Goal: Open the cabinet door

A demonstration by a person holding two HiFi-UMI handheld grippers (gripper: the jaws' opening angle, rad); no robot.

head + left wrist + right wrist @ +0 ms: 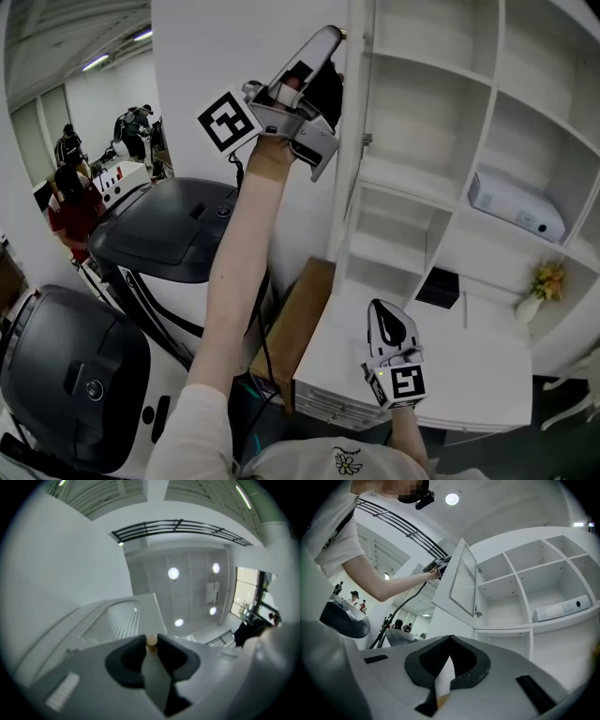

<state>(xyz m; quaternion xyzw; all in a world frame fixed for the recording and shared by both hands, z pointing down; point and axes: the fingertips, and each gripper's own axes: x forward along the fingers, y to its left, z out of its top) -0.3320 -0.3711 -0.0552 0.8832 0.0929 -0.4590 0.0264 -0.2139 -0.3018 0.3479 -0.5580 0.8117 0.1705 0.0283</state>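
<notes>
In the head view the door (353, 141) shows only edge-on, so its face is hidden there. The knob (151, 641) is almost wholly covered by the tip of the left gripper (328, 36). The left gripper view is soft and shows only part of the door's slatted panel (115, 620) beyond the jaws. The left gripper is raised to the door's upper outer corner. Its jaws are clamped on the small tan knob, which sits between the two dark pads (129, 660). The door stands swung out from the cabinet (422, 187), and it is held at the hinge (478, 612) on the cabinet's left side. The open shelves are exposed. A white box (516, 204) lies on one shelf to the right. The right gripper (379, 305) is held low above the white counter (487, 366), well apart from the door. Its jaws are closed tip to tip, with nothing between them. A pale wedge shows below the tips in the right gripper view, and what lies behind it cannot be made out.
</notes>
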